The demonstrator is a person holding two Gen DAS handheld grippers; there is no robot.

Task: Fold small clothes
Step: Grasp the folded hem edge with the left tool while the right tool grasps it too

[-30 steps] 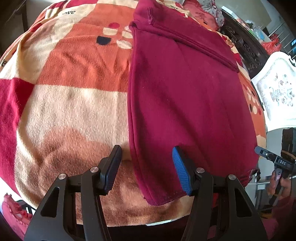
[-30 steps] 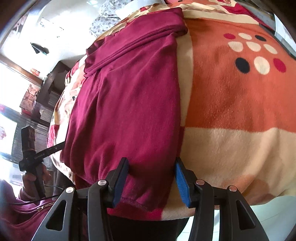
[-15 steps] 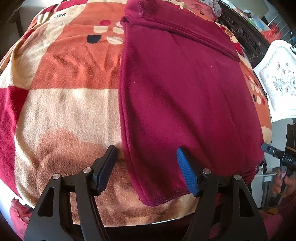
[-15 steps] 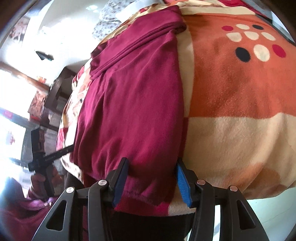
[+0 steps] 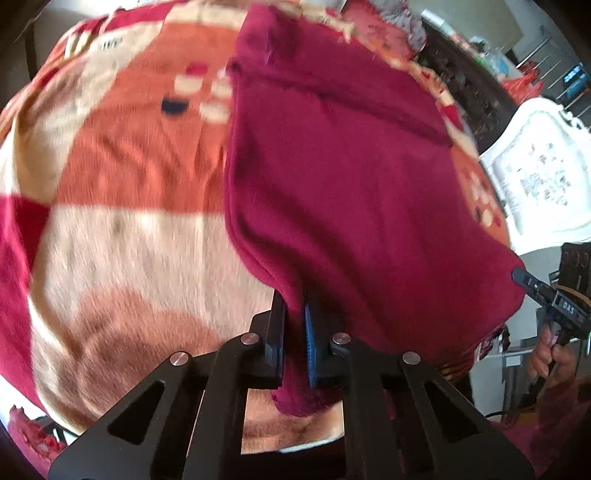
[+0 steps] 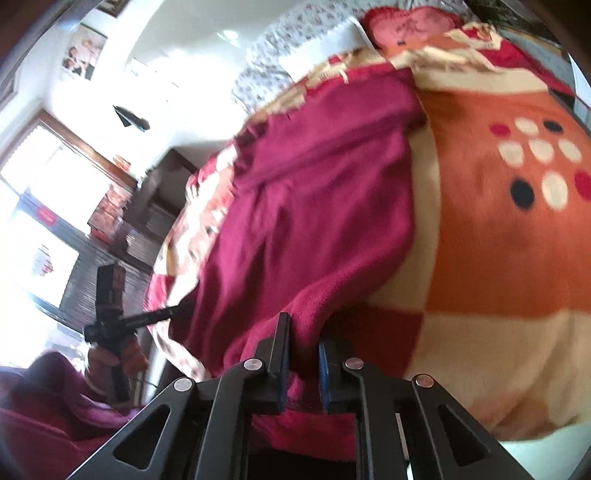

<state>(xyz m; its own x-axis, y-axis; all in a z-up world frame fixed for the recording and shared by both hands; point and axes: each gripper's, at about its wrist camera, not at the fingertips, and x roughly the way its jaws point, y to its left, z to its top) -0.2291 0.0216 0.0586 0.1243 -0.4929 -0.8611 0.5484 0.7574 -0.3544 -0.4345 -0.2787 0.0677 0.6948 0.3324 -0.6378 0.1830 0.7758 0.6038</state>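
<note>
A dark red garment point(image 5: 351, 177) lies spread on an orange, cream and red patterned blanket point(image 5: 122, 206). My left gripper point(image 5: 294, 310) is shut on the garment's near left hem corner, which rises off the blanket. In the right wrist view the same garment point(image 6: 314, 206) shows, and my right gripper point(image 6: 303, 343) is shut on its near right hem corner, lifted above the blanket point(image 6: 498, 258). Each gripper shows at the edge of the other's view, the right one point(image 5: 532, 288) and the left one point(image 6: 147, 317).
The blanket covers a bed whose near edge runs just under both grippers. A white ornate chair point(image 5: 535, 177) and dark carved furniture point(image 5: 469, 85) stand to the right. Pillows point(image 6: 406, 26) lie at the far end. A bright window point(image 6: 44, 192) is at left.
Both grippers were open around the hem corners; they have closed on the cloth and lifted it, so the near hem now bunches upward off the blanket.
</note>
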